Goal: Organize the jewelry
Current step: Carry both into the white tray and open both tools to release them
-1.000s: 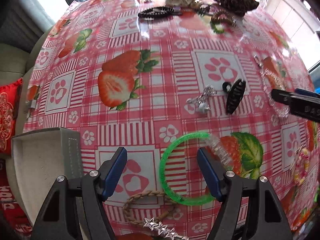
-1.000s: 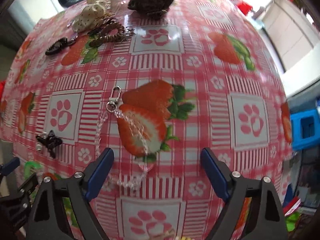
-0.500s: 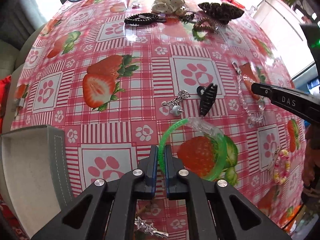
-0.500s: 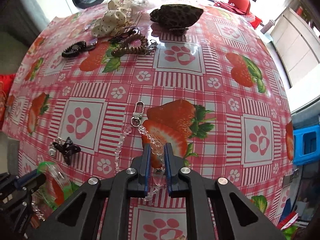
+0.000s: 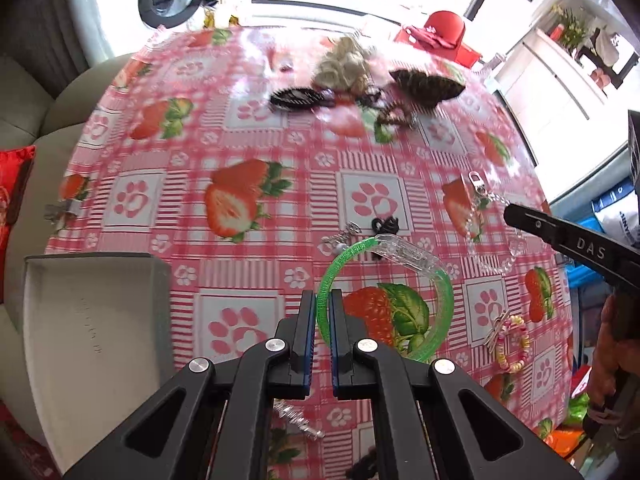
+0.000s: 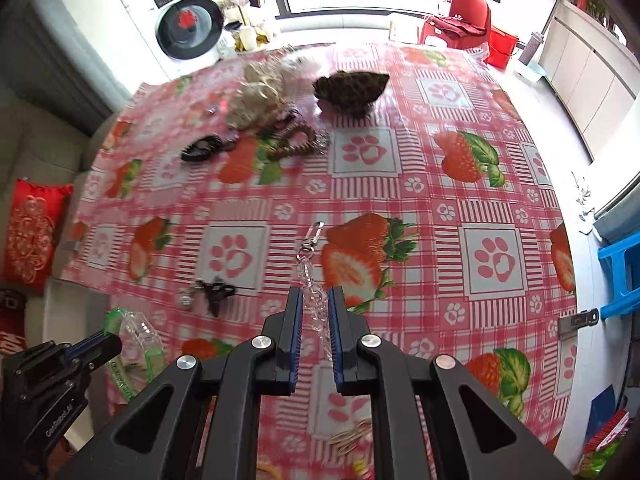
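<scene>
While an open grey rectangular box (image 5: pixel 92 320) sits at the tabletop's (image 5: pixel 280 152) near left edge, the left gripper (image 5: pixel 320 312) is clamped on the rim of a translucent green plastic bangle (image 5: pixel 436 320) raised just above the strawberry-print cloth. Rightward, the right gripper (image 6: pixel 314 312) pinches a clear crystal-link chain with a silver clasp (image 6: pixel 310 264), its far end trailing toward mid-tabletop.

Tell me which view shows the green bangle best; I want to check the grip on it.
The left wrist view: the whole green bangle shows, its rim pinched between the left gripper fingers. The right wrist view catches only part of it at the lower left, behind that gripper.
</scene>
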A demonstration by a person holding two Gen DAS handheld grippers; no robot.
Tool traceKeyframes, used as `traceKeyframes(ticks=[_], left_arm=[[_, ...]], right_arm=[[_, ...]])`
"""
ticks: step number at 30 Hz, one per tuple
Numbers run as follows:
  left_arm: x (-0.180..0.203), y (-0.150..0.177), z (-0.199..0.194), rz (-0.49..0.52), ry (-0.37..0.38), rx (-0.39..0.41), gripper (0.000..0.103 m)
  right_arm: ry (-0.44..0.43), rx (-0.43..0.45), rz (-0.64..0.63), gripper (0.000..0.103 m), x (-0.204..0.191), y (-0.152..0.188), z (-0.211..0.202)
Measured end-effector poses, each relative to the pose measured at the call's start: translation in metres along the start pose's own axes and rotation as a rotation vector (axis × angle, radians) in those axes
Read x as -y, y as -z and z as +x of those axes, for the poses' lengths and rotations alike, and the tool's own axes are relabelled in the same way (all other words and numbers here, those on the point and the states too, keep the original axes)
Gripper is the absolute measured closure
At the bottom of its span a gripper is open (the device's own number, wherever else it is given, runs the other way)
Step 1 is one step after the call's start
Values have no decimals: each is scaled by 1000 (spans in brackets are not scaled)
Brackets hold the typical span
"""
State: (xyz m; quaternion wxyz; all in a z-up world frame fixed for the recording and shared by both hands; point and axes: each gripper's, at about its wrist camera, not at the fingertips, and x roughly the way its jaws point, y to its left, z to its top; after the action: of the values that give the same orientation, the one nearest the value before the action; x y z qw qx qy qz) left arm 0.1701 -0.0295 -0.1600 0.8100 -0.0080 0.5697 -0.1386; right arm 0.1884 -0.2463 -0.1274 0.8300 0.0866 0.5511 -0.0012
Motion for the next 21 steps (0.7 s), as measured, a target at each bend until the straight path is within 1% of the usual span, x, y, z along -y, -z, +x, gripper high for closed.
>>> traceKeyframes(ticks=[5,10,16,18,21], left_arm=[[-28,15,-28,-50,-21,32,90],[-70,34,-54,-115,-67,49,90],[-127,60,-70,-212,-146,40,90],[-149,68,-74,-251,-172,38,90],[-170,77,-75,-287,-207,35,90]], right_arm=[[-45,14,-24,89,-28,3,-20],[-120,16,-68,89,-72,7,-34],[-219,-5,-157,89,-145,12,-35],[-255,-20,-192,89,-174,16,-32],[-297,-40,-239,89,-212,23,-25]])
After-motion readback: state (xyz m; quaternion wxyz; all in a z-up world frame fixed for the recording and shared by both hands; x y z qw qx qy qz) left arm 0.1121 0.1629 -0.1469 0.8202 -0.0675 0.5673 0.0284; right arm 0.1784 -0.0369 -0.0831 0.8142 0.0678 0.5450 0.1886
